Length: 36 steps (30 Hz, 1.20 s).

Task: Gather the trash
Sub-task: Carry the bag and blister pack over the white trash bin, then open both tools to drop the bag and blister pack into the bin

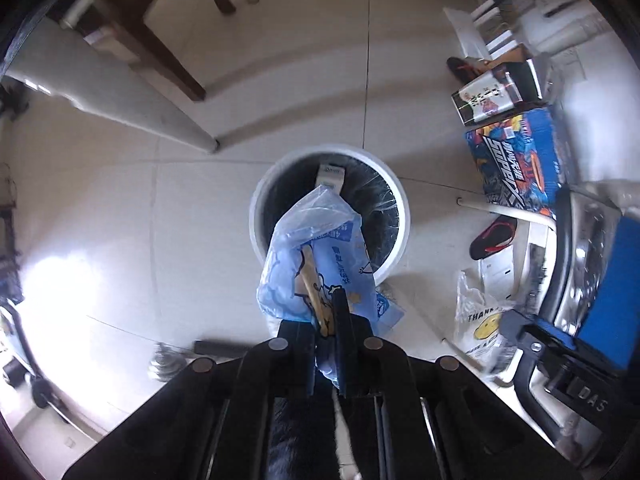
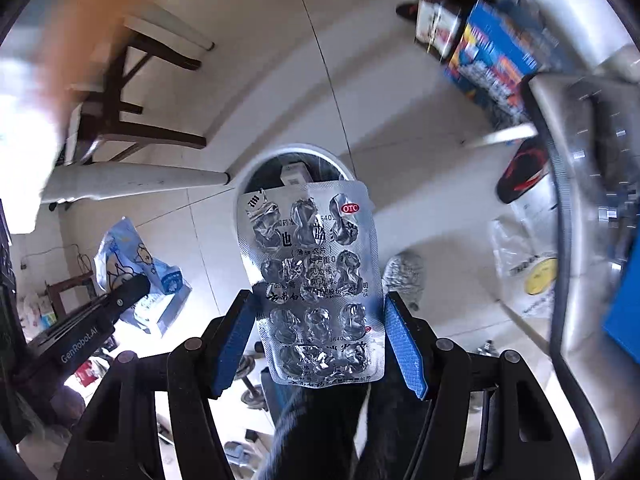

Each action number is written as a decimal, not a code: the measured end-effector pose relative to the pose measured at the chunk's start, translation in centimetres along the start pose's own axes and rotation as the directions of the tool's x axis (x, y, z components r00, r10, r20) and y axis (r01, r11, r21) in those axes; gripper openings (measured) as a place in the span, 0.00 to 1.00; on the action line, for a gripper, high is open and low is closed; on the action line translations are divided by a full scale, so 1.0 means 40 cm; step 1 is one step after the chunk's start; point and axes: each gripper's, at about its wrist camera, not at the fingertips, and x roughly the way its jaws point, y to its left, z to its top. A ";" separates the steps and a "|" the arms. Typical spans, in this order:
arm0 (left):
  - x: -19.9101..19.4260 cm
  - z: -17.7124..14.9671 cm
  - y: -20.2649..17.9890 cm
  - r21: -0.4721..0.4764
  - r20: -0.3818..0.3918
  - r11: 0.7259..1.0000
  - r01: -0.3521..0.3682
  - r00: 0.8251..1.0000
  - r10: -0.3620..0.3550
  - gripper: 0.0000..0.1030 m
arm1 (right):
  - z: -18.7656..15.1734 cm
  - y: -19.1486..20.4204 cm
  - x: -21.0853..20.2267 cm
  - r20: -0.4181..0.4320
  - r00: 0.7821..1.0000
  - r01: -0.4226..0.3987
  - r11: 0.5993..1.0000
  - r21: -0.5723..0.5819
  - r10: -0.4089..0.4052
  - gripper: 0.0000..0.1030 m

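Note:
A white round trash bin (image 1: 394, 200) with a black liner stands on the tiled floor; a small white box (image 1: 330, 176) lies inside. My left gripper (image 1: 330, 320) is shut on a blue plastic wrapper (image 1: 316, 256) with a wooden stick in it, held above the bin's near rim. In the right wrist view the bin (image 2: 256, 164) shows behind a silver blister pack (image 2: 316, 280), which sits between the blue pads (image 2: 404, 344) of my right gripper (image 2: 320, 336). The jaws stand apart at the pack's edges. The left gripper and its wrapper (image 2: 132, 264) show at the left.
A white table leg (image 1: 120, 96) and a dark wooden chair (image 1: 160, 40) stand to the left beyond the bin. Colourful boxes (image 1: 516, 156), a black and red sandal (image 1: 492, 236) and a plastic bag (image 1: 480, 328) with a smiley lie on the right. A metal appliance (image 1: 580, 264) is at far right.

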 end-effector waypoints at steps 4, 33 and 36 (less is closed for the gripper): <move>0.113 0.042 0.013 -0.012 -0.019 0.999 0.033 0.999 -0.034 0.12 | 0.054 -0.033 0.172 -0.028 0.999 -0.039 0.999 0.027 0.039 0.65; 0.119 -0.030 0.145 -0.023 0.062 0.979 -0.202 0.977 0.203 1.00 | 0.084 0.055 0.388 0.034 0.974 0.224 0.964 -0.142 -0.222 1.00; 0.086 -0.048 0.134 -0.012 0.063 0.980 -0.199 0.978 0.200 1.00 | 0.065 0.065 0.342 0.046 0.974 0.228 0.963 -0.142 -0.223 1.00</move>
